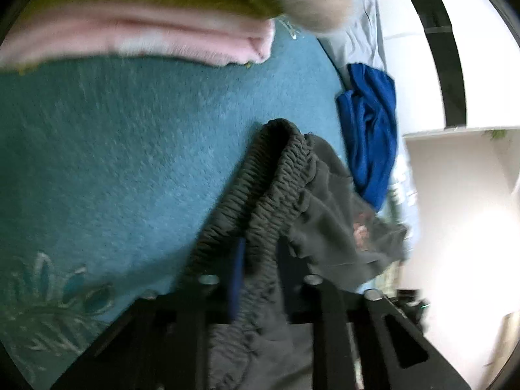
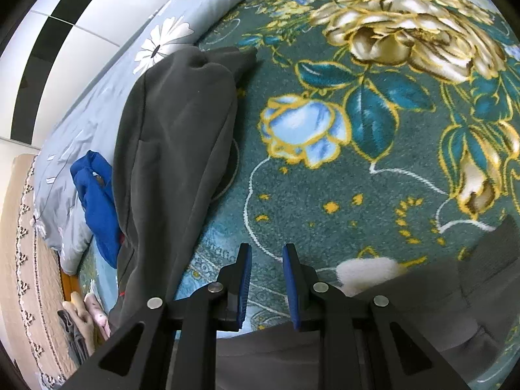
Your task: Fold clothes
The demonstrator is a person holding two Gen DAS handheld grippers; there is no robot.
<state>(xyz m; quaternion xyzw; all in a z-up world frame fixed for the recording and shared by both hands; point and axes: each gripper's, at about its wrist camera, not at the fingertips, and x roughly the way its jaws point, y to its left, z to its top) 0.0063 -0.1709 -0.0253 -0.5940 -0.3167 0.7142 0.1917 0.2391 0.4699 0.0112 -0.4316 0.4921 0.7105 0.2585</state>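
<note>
Left wrist view: left gripper (image 1: 258,279) pinching the ruched elastic waistband of the dark grey trousers (image 1: 279,188), bunched cloth filling the gap between the blue pads and draping over the black frame. Beyond, plain teal stretch of the floral blanket (image 1: 130,136), a folded pink garment (image 1: 162,40) lying along its far edge under something yellow-green and blurred. To the right of the grey cloth, a crumpled blue garment (image 1: 370,130) against pale grey bedding (image 1: 360,39). White wall and a dark vertical strip farther right; whole picture smeared with motion blur. Right wrist view: right gripper (image 2: 267,286) with jaws a little apart, nothing between the blue pads, only patterned blanket (image 2: 325,178) showing through the gap. Same dark grey trousers (image 2: 175,136) seen here as a long raised fold running from lower left up toward the daisy-print bedding (image 2: 156,42), the waistband end hidden behind the gripper frame. More grey cloth lying across the bottom edge under the frame. Blue garment (image 2: 97,195) tucked behind the grey fold, partly covered by it. Large cream and blue flowers of the blanket visible only here; pink garment visible only from the left. No baskets or boxes in either view. At far left, a beige patterned surface and small pale items, too blurred to tell.
</note>
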